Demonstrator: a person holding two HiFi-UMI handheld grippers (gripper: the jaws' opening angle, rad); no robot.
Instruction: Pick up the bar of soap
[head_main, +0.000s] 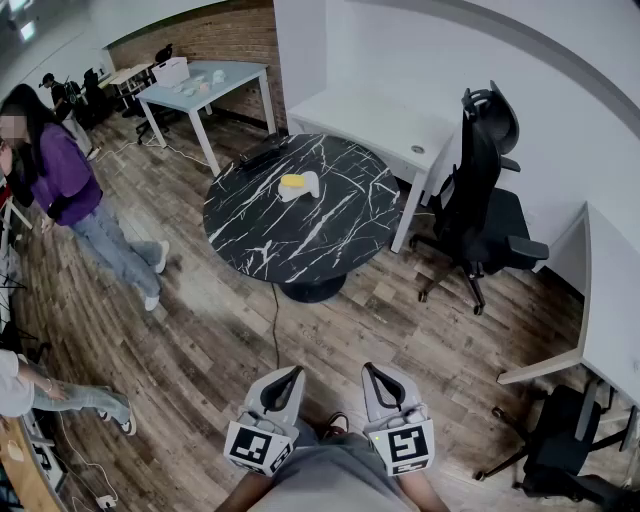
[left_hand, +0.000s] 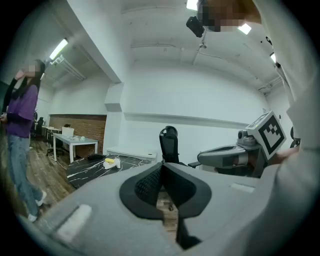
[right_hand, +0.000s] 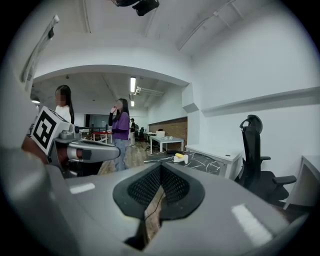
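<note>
A yellow bar of soap (head_main: 292, 181) lies on a white soap dish (head_main: 300, 187) near the far side of the round black marble table (head_main: 260, 235). The soap (left_hand: 109, 160) and its dish (left_hand: 113, 163) look small and distant in the left gripper view, and the same holds for the soap (right_hand: 178, 156) in the right gripper view. My left gripper (head_main: 289, 378) and right gripper (head_main: 376, 374) are held side by side close to my body, well short of the table. Both are shut with nothing between the jaws.
A black office chair (head_main: 482, 200) stands right of the table beside a white desk (head_main: 390, 125). A person in a purple top (head_main: 62, 180) stands on the left. A cable (head_main: 275, 320) runs across the wood floor from the table base. Another white desk (head_main: 612, 300) is at the right.
</note>
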